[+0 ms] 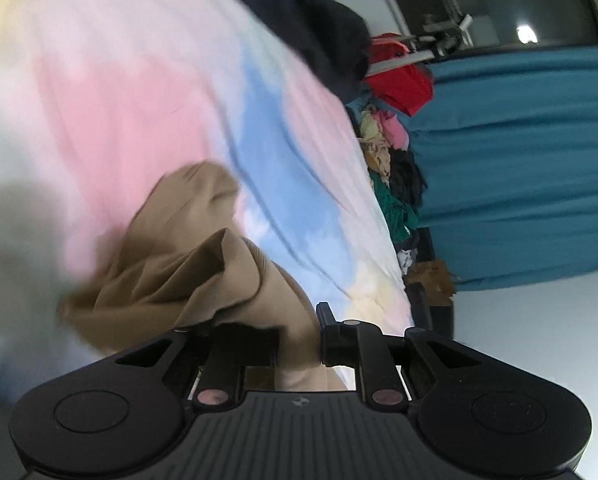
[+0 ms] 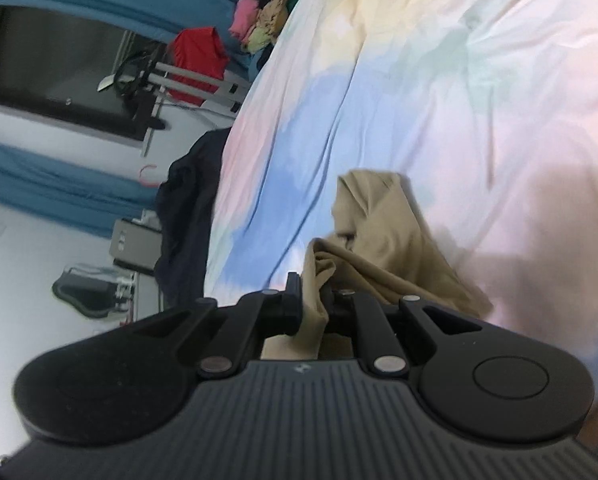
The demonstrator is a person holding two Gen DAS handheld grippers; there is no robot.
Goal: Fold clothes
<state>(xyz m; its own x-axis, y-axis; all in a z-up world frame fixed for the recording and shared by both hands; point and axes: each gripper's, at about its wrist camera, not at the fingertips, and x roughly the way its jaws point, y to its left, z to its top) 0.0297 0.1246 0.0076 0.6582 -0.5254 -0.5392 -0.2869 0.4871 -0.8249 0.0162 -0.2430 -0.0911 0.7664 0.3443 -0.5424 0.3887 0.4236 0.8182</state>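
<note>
Tan garment (image 1: 187,280) pinched between both grippers' jaws — left gripper (image 1: 299,340), right gripper (image 2: 313,312)

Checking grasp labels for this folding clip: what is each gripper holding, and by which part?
Both hold the tan garment: the left gripper and the right gripper each pinch a bunched edge. Which part of the garment cannot be told.

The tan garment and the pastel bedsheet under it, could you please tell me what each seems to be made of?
Tan garment: a soft matte woven or knit cloth, perhaps cotton; it bunches into limp folds. Pastel bedsheet: thin, smooth fabric, likely cotton, with fine wrinkles and a watercolour-like print.
</note>
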